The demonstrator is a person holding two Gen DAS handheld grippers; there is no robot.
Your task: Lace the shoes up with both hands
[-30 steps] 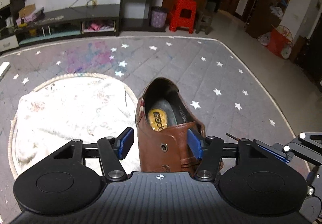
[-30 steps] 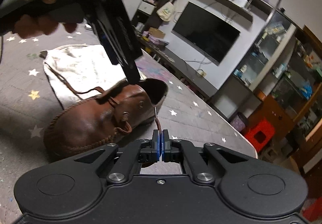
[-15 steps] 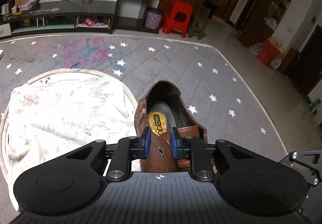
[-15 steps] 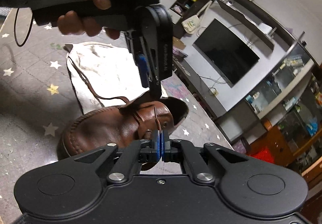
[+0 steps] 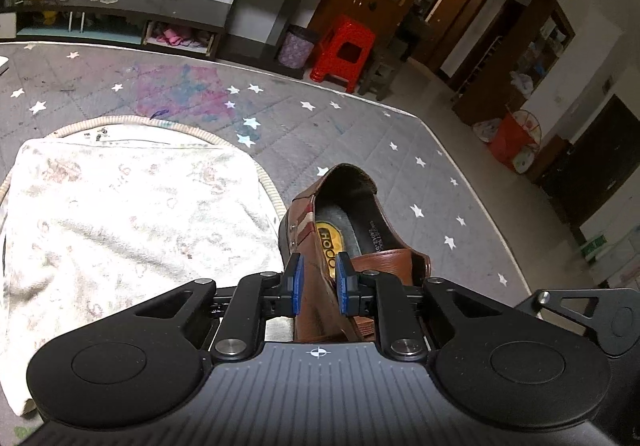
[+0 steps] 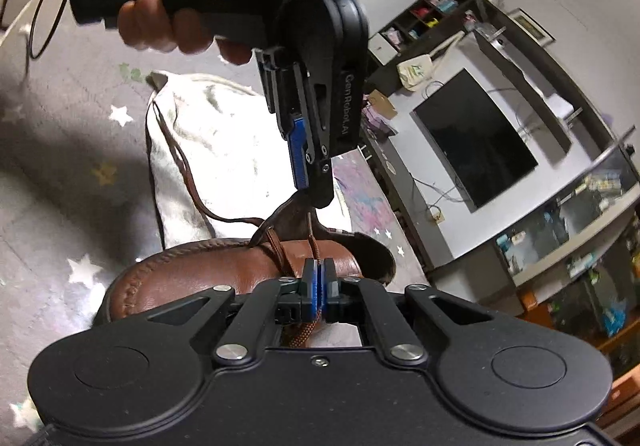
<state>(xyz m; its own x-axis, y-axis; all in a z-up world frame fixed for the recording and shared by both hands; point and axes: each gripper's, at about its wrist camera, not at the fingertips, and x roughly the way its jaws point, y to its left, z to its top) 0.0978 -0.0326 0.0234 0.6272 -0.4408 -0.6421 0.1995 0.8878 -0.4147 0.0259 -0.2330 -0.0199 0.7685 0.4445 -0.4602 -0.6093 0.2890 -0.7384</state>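
**Left gripper closes on the eyelet flap while the right keeps the lace end pinched**

Over the last second the left gripper has gone from wide open astride the shoe to nearly closed, its blue pads now clamping the upright leather flap at the left side of the shoe's throat. The right gripper has stayed clenched on the lace throughout and has drawn closer in over the vamp.

The brown leather shoe lies on the grey star-patterned mat, its left side against the edge of the pale cloth, heel away from the left camera. The brown lace rises from the throat to the right gripper's shut pads, a frayed-looking end poking out behind them; its other length trails loosely back across the cloth.

The left hold looks meant to steady the flap and lift it, so that its eyelet is presented stiffly rather than folding away under a push. The right grip sits close to the lace tip, which probably keeps the short free end rigid enough to aim at a hole. From the right wrist view the person's hand holds the left tool steeply over the shoe, its fingers coming down on the flap from above, leaving the side open for the lace to approach. Which eyelet is next cannot be told.
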